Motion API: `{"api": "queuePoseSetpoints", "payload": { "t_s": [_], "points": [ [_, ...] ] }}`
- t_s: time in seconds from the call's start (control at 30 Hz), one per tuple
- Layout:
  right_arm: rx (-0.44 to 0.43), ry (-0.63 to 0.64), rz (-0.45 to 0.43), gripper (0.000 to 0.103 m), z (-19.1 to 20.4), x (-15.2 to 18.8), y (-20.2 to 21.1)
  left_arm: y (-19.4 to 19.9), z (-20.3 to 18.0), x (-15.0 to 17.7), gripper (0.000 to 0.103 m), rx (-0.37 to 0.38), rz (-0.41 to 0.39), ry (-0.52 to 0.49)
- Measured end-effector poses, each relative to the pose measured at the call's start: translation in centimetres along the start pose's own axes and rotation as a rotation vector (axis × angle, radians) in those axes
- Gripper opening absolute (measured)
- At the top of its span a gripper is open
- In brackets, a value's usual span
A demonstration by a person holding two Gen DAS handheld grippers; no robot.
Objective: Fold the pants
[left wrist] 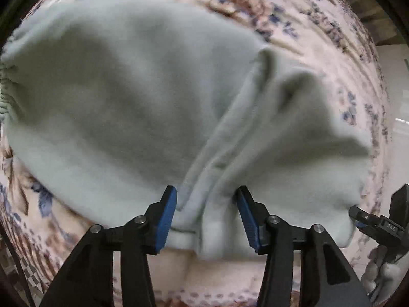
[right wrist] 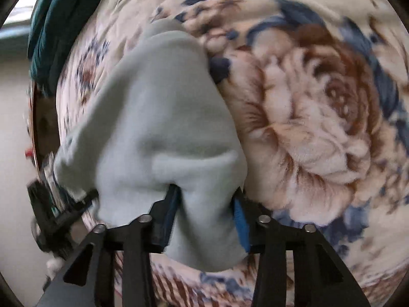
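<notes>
Pants lie on blanket. Left gripper and right gripper both pinch bunched fleece. Risk: thick folds may slip out unevenly, skewing the fold.

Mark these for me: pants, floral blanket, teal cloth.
pants [left wrist: 122, 81], left wrist view, broad flat panel.
floral blanket [right wrist: 319, 117], right wrist view, on the big brown rose print.
teal cloth [right wrist: 58, 25], right wrist view, upper-left bunched folds.
</notes>
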State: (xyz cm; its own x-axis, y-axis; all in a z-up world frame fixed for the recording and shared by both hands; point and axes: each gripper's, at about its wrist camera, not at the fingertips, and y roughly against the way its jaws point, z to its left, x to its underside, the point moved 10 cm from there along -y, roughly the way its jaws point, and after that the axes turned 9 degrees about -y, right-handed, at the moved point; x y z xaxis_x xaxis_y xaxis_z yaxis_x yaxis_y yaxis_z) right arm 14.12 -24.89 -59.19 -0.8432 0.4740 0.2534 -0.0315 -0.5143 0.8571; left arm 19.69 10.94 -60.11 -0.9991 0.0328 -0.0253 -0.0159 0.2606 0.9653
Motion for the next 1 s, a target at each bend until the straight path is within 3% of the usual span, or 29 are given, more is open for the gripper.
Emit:
{"api": "queuePoseSetpoints", "payload": {
  "t_s": [0.03,0.07,0.1,0.17,0.23,0.3,0.33,0.4,0.43,0.5,0.57,0.63,0.7,0.77,0.83,0.9,1.0],
  "points": [
    [0.008,0.011,-0.016,0.049,0.8,-0.4,1.1,1.2,-0.6,-0.4,0.047,0.000,-0.022,-0.014],
    [0.004,0.019,-0.046,0.055,1.4,-1.0,2.4,2.7,-1.5,-1.1,0.055,-0.010,-0.058,-0.040],
    [-0.011,0.024,-0.080,0.066,2.3,-1.8,3.6,3.8,-2.3,-1.8,0.066,-0.024,-0.090,-0.068],
    [-0.073,0.020,-0.143,0.076,4.7,-4.7,5.9,5.6,-4.2,-3.9,0.071,-0.045,-0.160,-0.116],
    [-0.067,0.026,-0.152,0.076,6.3,-7.8,5.6,5.5,-6.0,-6.3,0.073,-0.043,-0.194,-0.152],
    [0.008,0.042,-0.119,0.076,7.1,-10.9,3.6,2.9,-7.6,-8.6,0.073,-0.040,-0.174,-0.190],
    [0.028,0.051,-0.076,0.072,7.6,-11.9,1.9,1.8,-7.9,-9.2,0.073,-0.051,-0.154,-0.202],
    [0.141,0.029,-0.092,0.022,6.5,-13.6,0.6,-0.7,-7.3,-10.5,0.073,-0.134,-0.119,-0.239],
    [0.169,-0.057,-0.099,0.022,4.7,-14.3,0.2,-1.7,-6.8,-10.8,0.073,-0.148,-0.104,-0.239],
    [0.071,-0.245,-0.062,0.022,1.6,-14.7,-0.6,-2.5,-5.4,-11.4,0.079,-0.114,-0.089,-0.190],
    [0.037,-0.234,-0.025,0.022,1.1,-14.3,-1.2,-2.6,-4.7,-11.7,0.079,-0.072,-0.075,-0.144],
    [0.003,-0.193,-0.025,0.027,2.2,-14.0,-0.7,-1.9,-4.7,-11.7,0.079,-0.053,-0.076,-0.117],
    [-0.017,-0.158,-0.043,0.055,3.2,-14.1,0.9,-1.0,-4.9,-11.5,0.079,-0.044,-0.085,-0.102],
    [-0.011,-0.092,-0.134,0.068,4.1,-13.9,4.0,0.3,-5.2,-11.3,0.079,-0.034,-0.126,-0.097],
    [-0.015,0.006,-0.176,0.068,6.0,-13.2,5.7,0.6,-5.4,-11.2,0.079,-0.042,-0.142,-0.110],
    [0.015,0.088,-0.131,0.068,7.4,-12.1,5.1,-0.1,-5.7,-11.2,0.079,-0.047,-0.137,-0.127],
    [0.211,0.247,-0.079,0.066,8.0,-11.4,1.9,-1.8,-5.5,-11.0,0.079,-0.078,-0.107,-0.154]
  ]
}}
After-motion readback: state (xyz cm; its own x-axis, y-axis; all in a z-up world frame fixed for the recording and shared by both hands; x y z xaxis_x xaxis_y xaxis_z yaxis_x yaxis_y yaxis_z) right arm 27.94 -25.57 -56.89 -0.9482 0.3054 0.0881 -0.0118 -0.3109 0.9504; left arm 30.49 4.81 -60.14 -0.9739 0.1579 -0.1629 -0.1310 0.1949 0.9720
